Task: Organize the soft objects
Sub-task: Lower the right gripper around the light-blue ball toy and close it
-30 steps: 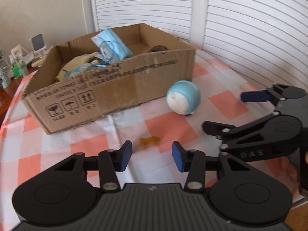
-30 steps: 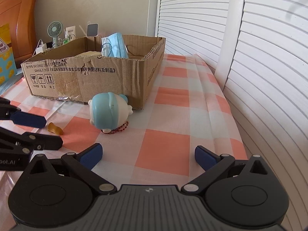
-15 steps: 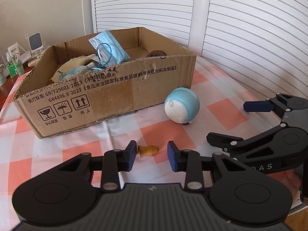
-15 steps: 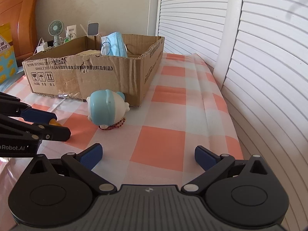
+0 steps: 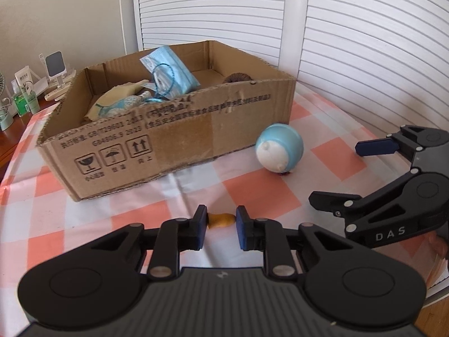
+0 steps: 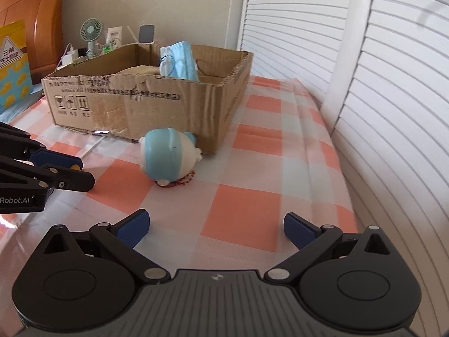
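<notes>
"DAS" on right tool (image 5: 373,168); "Robot.AI" on left tool (image 6: 73,174)

White louvred shutters (image 6: 378,90) fill the room from 12 to 3 o'clock. A plain beige wall (image 6: 157,2) stands at 11 o'clock, beside a wooden headboard (image 6: 42,28) at 10. Daylight brightens the checked tablecloth (image 6: 252,196).

Left gripper (image 5: 221,220) has just been closing, blue pads touching both ends of the small orange toy (image 5: 221,220) on the checked cloth (image 5: 252,191), cardboard box (image 5: 174,146) beyond, right gripper (image 5: 345,174) gaping alongside.
</notes>
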The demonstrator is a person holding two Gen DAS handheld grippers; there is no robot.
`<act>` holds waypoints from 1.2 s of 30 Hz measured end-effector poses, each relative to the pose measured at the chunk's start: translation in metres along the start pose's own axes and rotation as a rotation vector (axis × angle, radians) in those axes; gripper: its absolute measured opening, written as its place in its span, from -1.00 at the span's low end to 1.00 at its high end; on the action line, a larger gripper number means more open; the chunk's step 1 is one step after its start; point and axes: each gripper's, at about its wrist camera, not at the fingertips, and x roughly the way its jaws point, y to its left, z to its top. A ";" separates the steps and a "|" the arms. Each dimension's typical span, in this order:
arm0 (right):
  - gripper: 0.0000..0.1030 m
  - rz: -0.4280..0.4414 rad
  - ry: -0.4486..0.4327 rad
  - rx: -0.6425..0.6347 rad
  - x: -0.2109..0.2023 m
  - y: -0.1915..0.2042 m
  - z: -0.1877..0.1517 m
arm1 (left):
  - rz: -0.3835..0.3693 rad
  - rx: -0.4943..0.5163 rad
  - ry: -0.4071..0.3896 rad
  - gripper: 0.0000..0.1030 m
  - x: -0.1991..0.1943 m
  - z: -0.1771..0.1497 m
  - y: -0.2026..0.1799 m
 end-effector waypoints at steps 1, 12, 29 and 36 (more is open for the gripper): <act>1.00 0.014 0.011 0.004 0.002 0.002 0.003 | 0.003 0.005 -0.001 -0.61 -0.002 -0.001 0.003; 1.00 0.159 0.055 -0.078 0.026 0.039 0.031 | -0.002 0.000 0.006 -0.61 -0.009 -0.005 0.030; 1.00 0.115 0.004 -0.051 0.030 0.038 0.030 | -0.042 -0.008 0.006 -0.60 -0.007 -0.011 0.043; 0.87 0.092 0.003 -0.041 0.037 0.038 0.038 | -0.046 -0.011 0.005 -0.60 -0.007 -0.011 0.044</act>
